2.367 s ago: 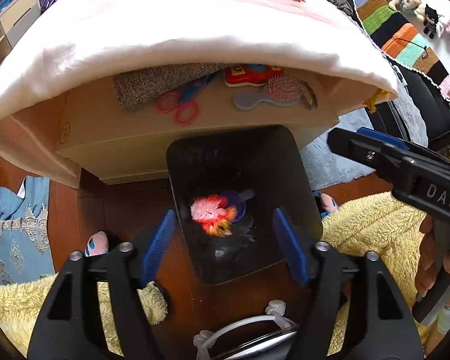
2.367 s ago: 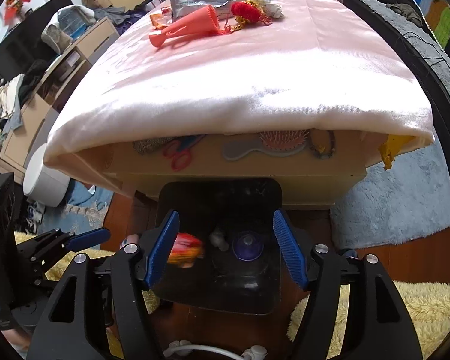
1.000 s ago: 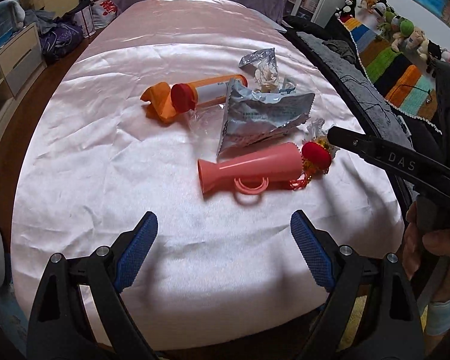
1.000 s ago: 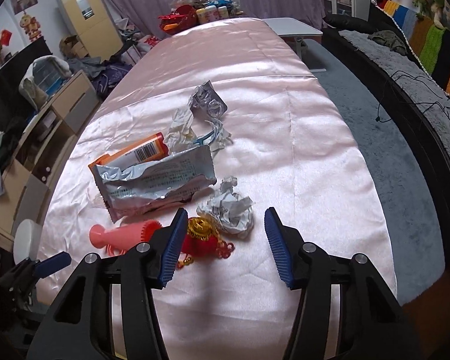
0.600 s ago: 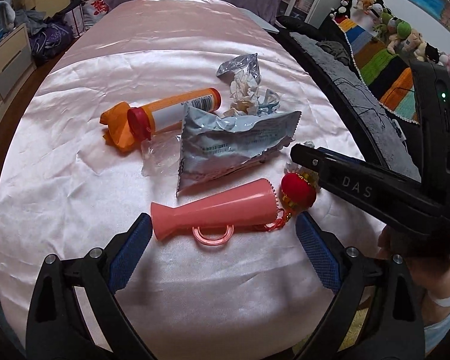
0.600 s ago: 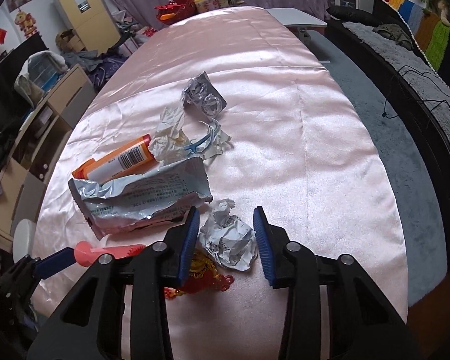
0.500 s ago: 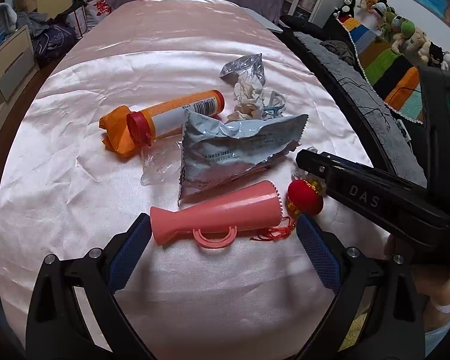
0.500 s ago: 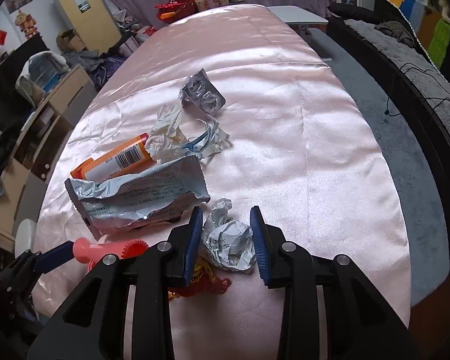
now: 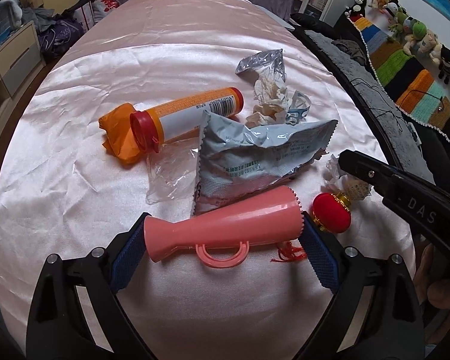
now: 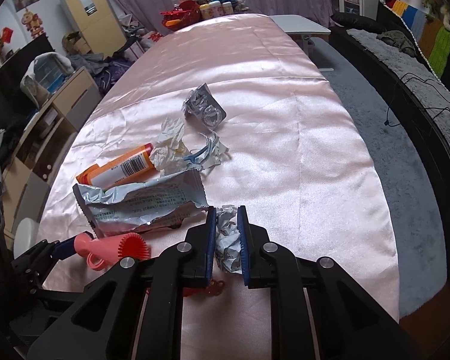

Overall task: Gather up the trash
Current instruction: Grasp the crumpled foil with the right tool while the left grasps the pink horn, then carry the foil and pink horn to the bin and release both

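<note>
My left gripper (image 9: 222,249) is open, its blue pads at both ends of a pink plastic horn (image 9: 225,228) lying on the pink satin cloth (image 9: 105,60). My right gripper (image 10: 226,240) is shut on a crumpled paper wad (image 10: 228,237), also seen in the left wrist view (image 9: 349,184). Other trash lies beyond: a silver snack bag (image 9: 261,156), an orange tube with a red cap (image 9: 189,117), clear plastic film (image 9: 171,177), crumpled tissue (image 9: 270,96) and a foil wrapper (image 10: 204,108). A red lantern ornament (image 9: 331,213) lies beside the horn.
The table's right edge drops to a grey rug (image 10: 390,120) and a black sofa (image 9: 375,69). Drawers and clutter stand on the left (image 10: 54,105). Bottles and a red basket sit at the table's far end (image 10: 201,9).
Both grippers rose from the black bin under the table to the tabletop. My left gripper moved up to the pink horn. My right gripper closed on the paper wad.
</note>
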